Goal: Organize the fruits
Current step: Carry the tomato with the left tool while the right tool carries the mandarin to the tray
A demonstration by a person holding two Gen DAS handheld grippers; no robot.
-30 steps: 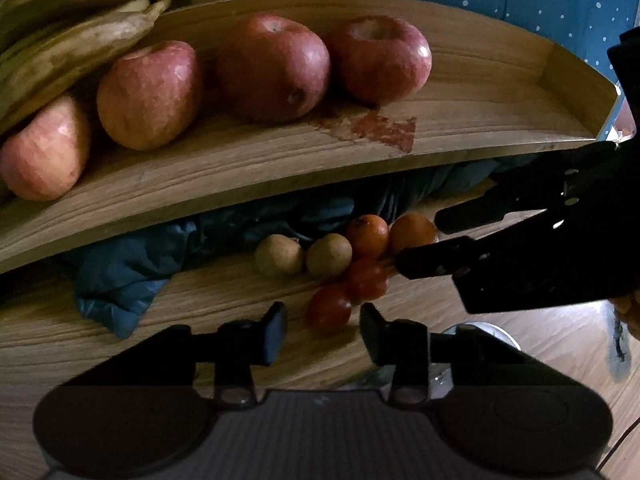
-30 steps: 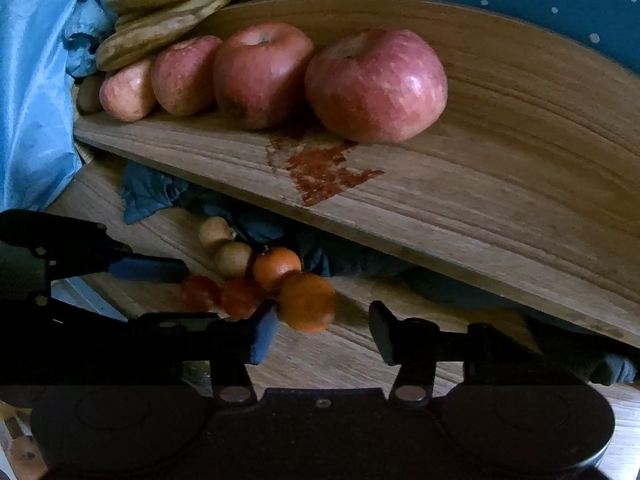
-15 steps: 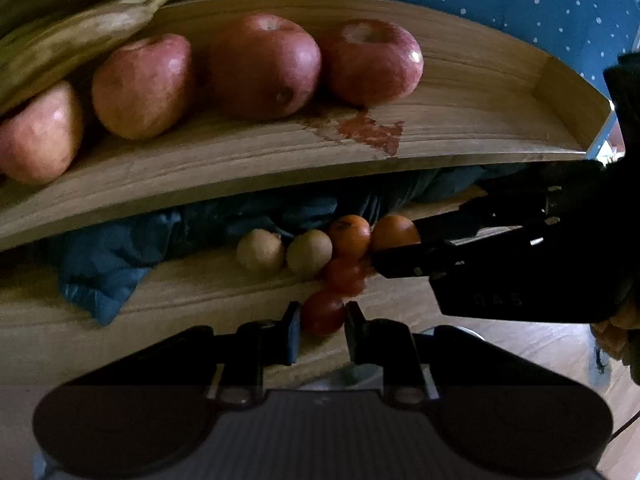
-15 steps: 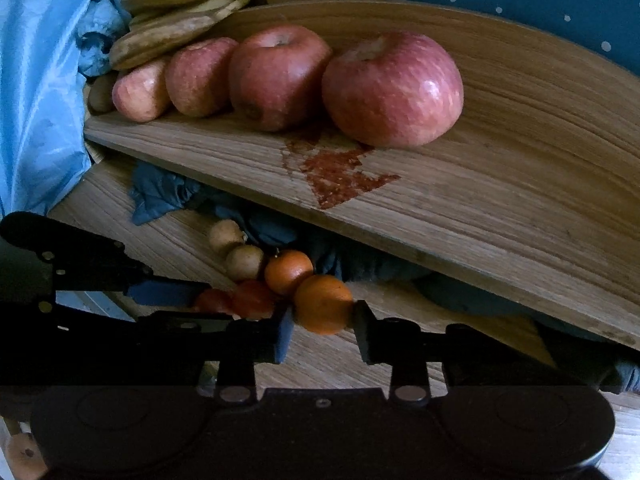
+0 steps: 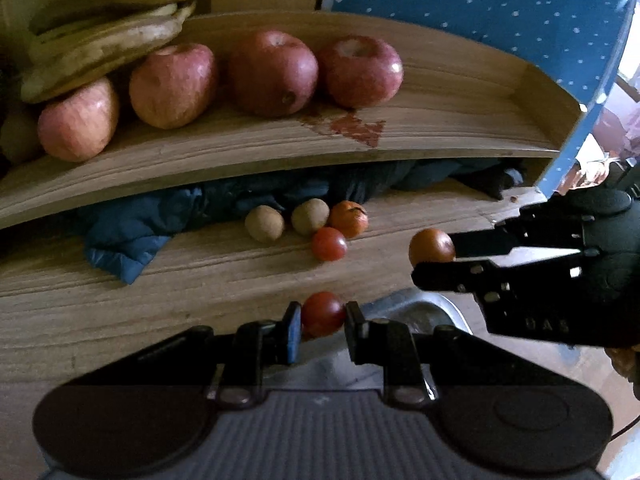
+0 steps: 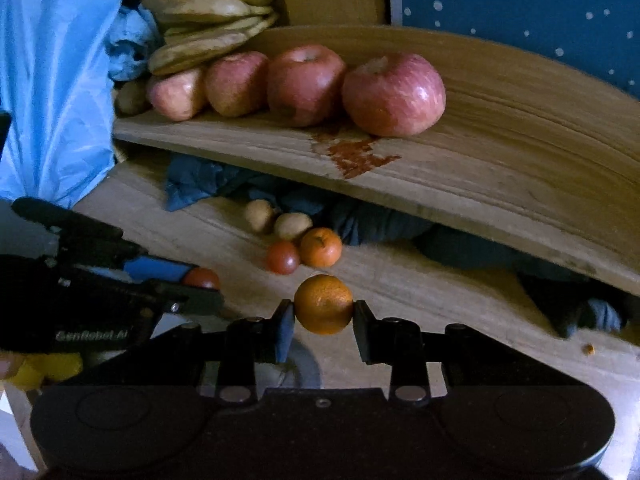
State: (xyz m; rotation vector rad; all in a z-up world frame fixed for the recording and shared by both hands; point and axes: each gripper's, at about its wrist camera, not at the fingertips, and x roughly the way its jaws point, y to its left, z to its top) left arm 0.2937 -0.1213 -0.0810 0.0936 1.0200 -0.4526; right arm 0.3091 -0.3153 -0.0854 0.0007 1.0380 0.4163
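Observation:
My left gripper (image 5: 320, 318) is shut on a red tomato (image 5: 322, 314) and holds it above the wooden table (image 5: 160, 288). My right gripper (image 6: 323, 316) is shut on an orange (image 6: 324, 304); it also shows in the left wrist view (image 5: 431, 246). On the table under the wooden tray lie two brown kiwis (image 5: 264, 223), another orange (image 5: 349, 218) and another tomato (image 5: 329, 244). The wooden tray (image 5: 460, 120) above holds several red apples (image 5: 274, 72) and bananas (image 5: 108, 40).
A dark blue cloth (image 5: 132, 236) lies bunched under the tray. A metal dish (image 5: 416, 312) sits just below the grippers. A light blue plastic bag (image 6: 56, 80) hangs at the left. A blue dotted wall (image 5: 480, 12) stands behind.
Both grippers have closed on their fruit and pulled back from the cluster: the left with a tomato, the right with an orange, both lifted off the table.

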